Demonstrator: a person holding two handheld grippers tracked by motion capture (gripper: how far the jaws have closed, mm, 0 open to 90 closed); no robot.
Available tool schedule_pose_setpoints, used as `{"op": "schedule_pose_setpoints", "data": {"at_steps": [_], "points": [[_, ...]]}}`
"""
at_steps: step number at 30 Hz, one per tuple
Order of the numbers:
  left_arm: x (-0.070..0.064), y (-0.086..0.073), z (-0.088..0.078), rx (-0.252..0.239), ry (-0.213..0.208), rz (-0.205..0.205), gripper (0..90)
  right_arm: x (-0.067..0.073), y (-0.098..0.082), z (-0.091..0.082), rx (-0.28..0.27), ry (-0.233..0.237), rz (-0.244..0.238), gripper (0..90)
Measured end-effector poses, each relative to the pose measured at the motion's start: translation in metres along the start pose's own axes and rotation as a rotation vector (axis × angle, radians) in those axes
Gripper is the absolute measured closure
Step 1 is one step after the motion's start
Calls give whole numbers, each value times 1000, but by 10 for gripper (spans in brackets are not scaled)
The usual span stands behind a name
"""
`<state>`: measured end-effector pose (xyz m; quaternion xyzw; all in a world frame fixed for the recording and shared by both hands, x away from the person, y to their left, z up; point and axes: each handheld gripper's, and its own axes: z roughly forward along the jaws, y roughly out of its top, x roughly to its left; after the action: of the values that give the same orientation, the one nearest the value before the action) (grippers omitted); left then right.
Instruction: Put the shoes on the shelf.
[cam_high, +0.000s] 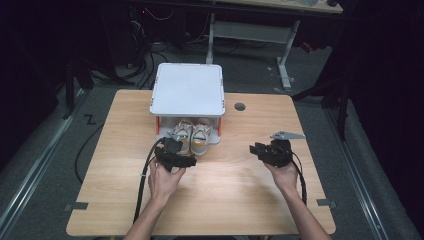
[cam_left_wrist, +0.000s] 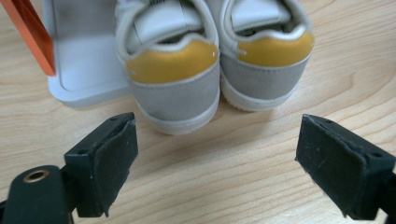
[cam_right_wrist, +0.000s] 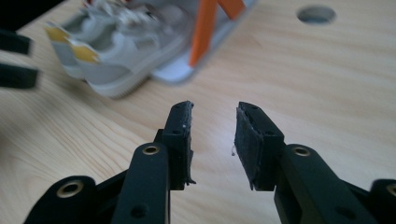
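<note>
A pair of white and grey sneakers (cam_high: 192, 135) with yellow heel tabs stands side by side on the low base of a white stand (cam_high: 187, 90), heels toward me. In the left gripper view the two heels (cam_left_wrist: 210, 70) lie just ahead, overhanging the white base (cam_left_wrist: 84, 74). My left gripper (cam_high: 181, 150) (cam_left_wrist: 217, 128) is open wide, just short of the heels and touching nothing. My right gripper (cam_high: 255, 149) (cam_right_wrist: 215, 112) hovers over bare wood to the right of the shoes (cam_right_wrist: 107, 56). Its jaws are a narrow gap apart with nothing between them.
The stand has orange legs (cam_right_wrist: 205, 28) (cam_left_wrist: 30, 32) and a flat white top over the shoes. A round cable hole (cam_high: 240, 106) (cam_right_wrist: 316, 14) sits in the wooden table (cam_high: 235, 190) right of the stand. Cables trail from both grippers toward me.
</note>
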<state>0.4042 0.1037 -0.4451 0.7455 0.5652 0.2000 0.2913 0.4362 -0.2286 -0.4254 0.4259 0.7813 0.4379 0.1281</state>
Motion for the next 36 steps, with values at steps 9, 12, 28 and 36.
{"op": "schedule_pose_setpoints", "data": {"at_steps": [9, 12, 28, 36], "points": [[-4, -1, 17, -2, 13, -26, 150, 24, 58, 13, -52, 49, -78, 739], [-6, -1, 20, -5, 22, -27, 153, 31, 76, 17, -60, 41, -109, 751], [-10, 1, 24, -23, 67, -43, 183, 59, 119, 44, -97, 9, -170, 787], [-9, 3, 27, -41, 69, -67, 218, 64, 129, 62, -57, -27, -183, 789]]}}
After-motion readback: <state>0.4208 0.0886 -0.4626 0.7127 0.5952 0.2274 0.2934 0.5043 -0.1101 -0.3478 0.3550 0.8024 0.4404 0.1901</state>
